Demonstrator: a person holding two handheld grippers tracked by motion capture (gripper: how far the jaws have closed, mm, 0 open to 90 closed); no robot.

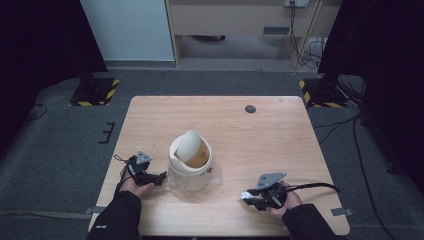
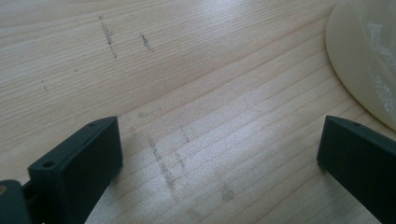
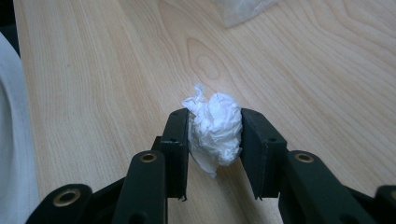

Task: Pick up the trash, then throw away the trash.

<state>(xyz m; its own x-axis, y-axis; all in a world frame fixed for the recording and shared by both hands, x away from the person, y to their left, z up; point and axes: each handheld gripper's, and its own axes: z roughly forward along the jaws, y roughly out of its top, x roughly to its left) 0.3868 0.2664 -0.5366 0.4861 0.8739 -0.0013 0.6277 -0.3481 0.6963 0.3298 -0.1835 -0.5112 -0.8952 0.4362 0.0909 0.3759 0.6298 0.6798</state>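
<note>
Here right gripper [image 3: 215, 135] jaws pinch crumpled tissue [image 3: 215, 128].

In the high view, the right tongs [image 1: 248, 196] hold something white, but it is too small there to tell what it is. The left tongs [image 1: 161, 177] sit right by the bin [image 1: 190, 172], and it is hard to see if they touch it. The inside of the bin is partly hidden by its tilted lid [image 1: 189, 144].

In the left gripper view, the bin [image 2: 362, 56] is cut off by the right edge. In the right gripper view, a clear bag [image 3: 243, 9] is cut off at the top edge. The paper ball [image 3: 215, 130] has its sides hidden by the jaws.
</note>
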